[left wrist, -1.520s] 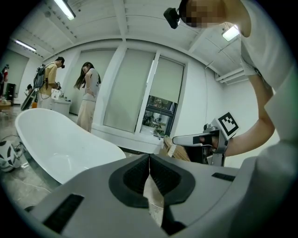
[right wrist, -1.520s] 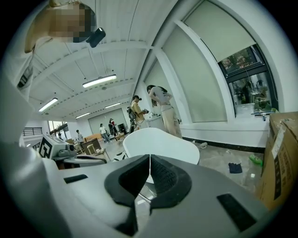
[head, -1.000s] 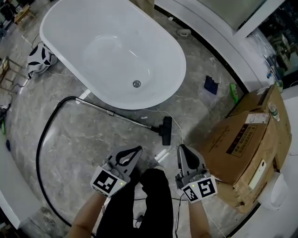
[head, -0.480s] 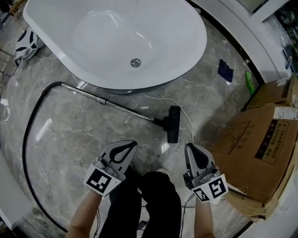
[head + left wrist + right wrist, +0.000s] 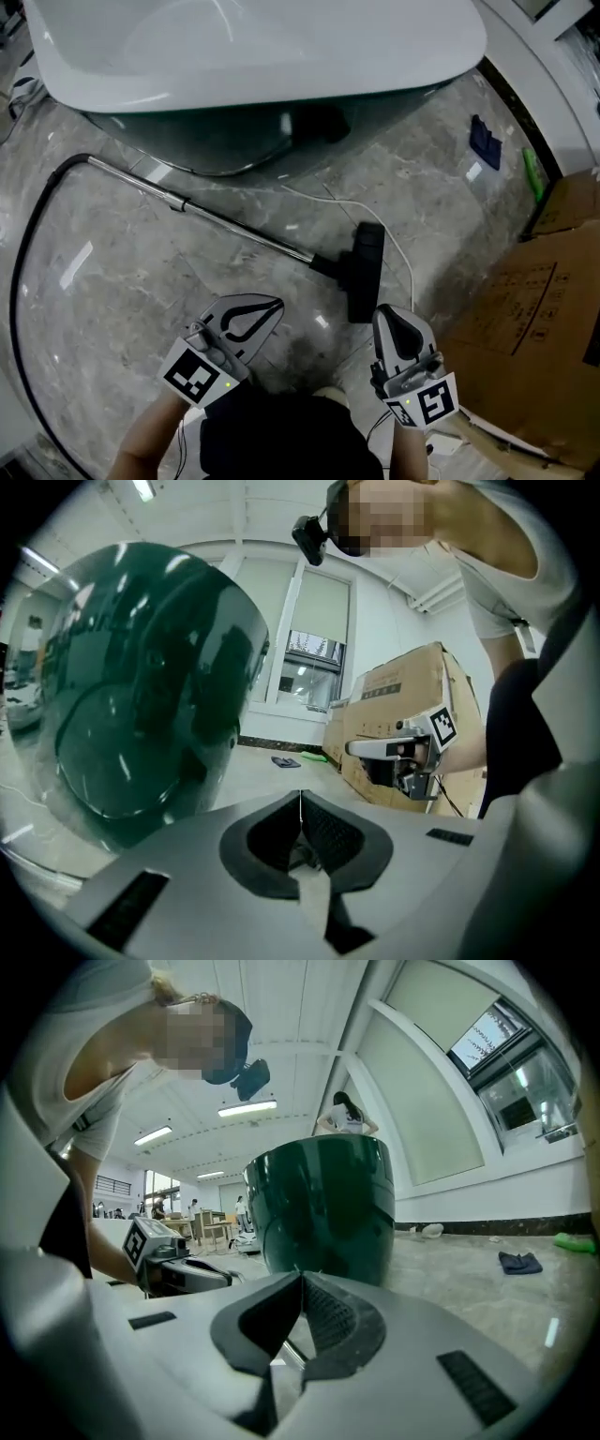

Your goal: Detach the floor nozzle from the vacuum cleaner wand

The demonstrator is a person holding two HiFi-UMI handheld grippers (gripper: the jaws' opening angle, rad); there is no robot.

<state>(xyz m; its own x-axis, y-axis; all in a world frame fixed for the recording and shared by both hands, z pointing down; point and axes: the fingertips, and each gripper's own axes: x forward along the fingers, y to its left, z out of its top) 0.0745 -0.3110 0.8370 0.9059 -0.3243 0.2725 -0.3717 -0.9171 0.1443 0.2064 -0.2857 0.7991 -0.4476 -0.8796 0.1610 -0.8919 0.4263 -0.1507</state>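
Note:
The black floor nozzle (image 5: pixel 364 272) lies on the marble floor, joined to the metal wand (image 5: pixel 225 223), which runs up-left to a black hose (image 5: pixel 26 239). Low over the floor, just short of the nozzle, my left gripper (image 5: pixel 274 304) is shut and empty; its closed tips (image 5: pixel 300 795) point toward the tub. My right gripper (image 5: pixel 386 315) hovers right below the nozzle, also shut with nothing held (image 5: pixel 302 1275). Each gripper shows in the other's view: the right gripper (image 5: pixel 403 752) and the left gripper (image 5: pixel 173 1262). Neither touches the vacuum.
A bathtub (image 5: pixel 281 131), white inside and dark green outside, fills the top of the head view and looms ahead as the tub (image 5: pixel 141 686) (image 5: pixel 323 1204). A cardboard box (image 5: pixel 534 309) stands at right. A white cord (image 5: pixel 398 246), a blue cloth (image 5: pixel 485 141) and a green item (image 5: pixel 532 173) lie on the floor.
Both grippers and the head camera have dropped toward the floor. The nozzle, wand and tub now look larger and closer. Both grippers stay shut.

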